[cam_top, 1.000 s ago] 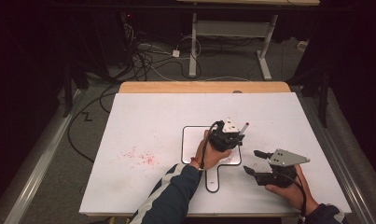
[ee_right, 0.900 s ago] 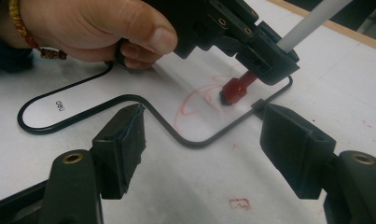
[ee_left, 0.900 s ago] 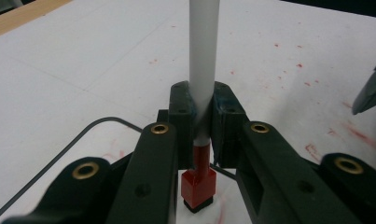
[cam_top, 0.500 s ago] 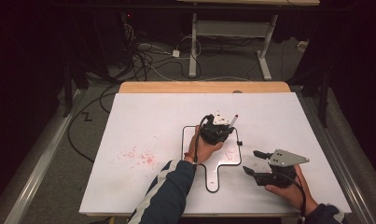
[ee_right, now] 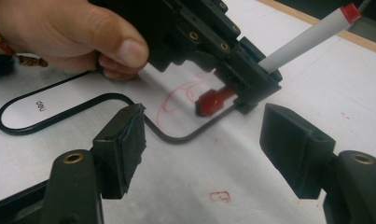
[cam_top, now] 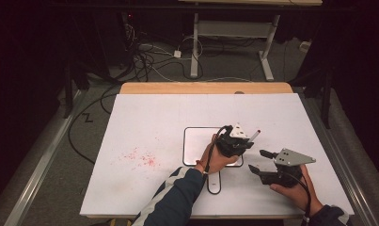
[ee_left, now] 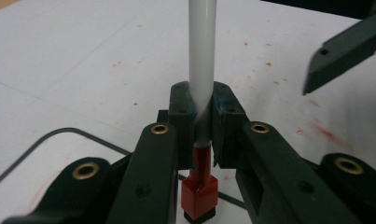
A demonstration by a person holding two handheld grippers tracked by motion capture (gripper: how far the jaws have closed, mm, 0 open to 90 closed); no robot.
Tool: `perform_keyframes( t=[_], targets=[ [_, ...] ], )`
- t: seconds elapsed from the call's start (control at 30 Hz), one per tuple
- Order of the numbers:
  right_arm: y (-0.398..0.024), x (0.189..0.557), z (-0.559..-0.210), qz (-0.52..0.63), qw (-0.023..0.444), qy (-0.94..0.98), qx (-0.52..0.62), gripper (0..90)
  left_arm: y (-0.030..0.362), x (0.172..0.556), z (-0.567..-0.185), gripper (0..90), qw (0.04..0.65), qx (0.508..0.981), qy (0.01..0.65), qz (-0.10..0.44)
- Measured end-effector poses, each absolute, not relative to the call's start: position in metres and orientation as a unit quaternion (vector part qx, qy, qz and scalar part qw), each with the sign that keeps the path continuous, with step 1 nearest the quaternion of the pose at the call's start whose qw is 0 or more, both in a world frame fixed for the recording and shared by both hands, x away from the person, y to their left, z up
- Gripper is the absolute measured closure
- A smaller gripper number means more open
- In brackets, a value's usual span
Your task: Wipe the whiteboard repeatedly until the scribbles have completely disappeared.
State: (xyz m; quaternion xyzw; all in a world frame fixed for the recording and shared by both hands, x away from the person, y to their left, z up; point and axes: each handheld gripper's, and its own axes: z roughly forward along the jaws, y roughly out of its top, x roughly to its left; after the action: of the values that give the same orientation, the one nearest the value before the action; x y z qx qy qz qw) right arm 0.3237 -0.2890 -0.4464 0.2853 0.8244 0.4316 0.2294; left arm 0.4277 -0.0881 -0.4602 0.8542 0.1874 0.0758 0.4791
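A small whiteboard (cam_top: pixel 196 141) with a black rim and a handle lies on the white table (cam_top: pixel 149 122). My left gripper (cam_top: pixel 240 143) is shut on a white marker (cam_top: pixel 254 135) over the board's right edge. The marker (ee_left: pixel 202 70) stands between the closed pads, its red end (ee_left: pixel 200 186) down by the board. From the right gripper view, the marker (ee_right: pixel 307 39) slants up to the right and its red end (ee_right: pixel 212 100) touches the board beside a red scribble (ee_right: pixel 181 95). My right gripper (cam_top: pixel 260 161) stands open just right of the board, nothing between its fingers (ee_right: pixel 122 140).
Red stains (cam_top: pixel 140 157) speckle the table left of the board. A wooden strip (cam_top: pixel 206 88) runs along the table's far edge. Cables (cam_top: pixel 149 61) and a desk frame (cam_top: pixel 234 33) are on the floor beyond. A small red square mark (ee_right: pixel 219 196) is on the table near my right gripper.
My left gripper with the marker went up and left across the board, then came back right and nearer. The right gripper has stayed put.
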Motion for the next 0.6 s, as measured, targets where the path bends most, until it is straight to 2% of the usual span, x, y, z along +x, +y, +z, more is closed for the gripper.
perform_keyframes(
  t=[0.2,0.27,0.5,0.6],
  targets=[
    [-0.288,0.323,-0.447,0.429,0.229,0.827,0.281,31.9,-0.069,0.443,-0.461,78.8,0.474,0.847,0.223,0.09],
    [-0.287,0.323,-0.447,0.43,0.228,0.828,0.28,31.9,-0.066,0.445,-0.462,78.8,0.479,0.843,0.233,0.077],
    [-0.288,0.324,-0.447,0.429,0.23,0.826,0.285,31.9,-0.088,0.416,-0.464,78.8,0.47,0.862,0.177,0.07],
    [-0.288,0.323,-0.447,0.427,0.231,0.827,0.283,31.9,-0.089,0.417,-0.463,78.8,0.466,0.864,0.175,0.08]
  ],
)
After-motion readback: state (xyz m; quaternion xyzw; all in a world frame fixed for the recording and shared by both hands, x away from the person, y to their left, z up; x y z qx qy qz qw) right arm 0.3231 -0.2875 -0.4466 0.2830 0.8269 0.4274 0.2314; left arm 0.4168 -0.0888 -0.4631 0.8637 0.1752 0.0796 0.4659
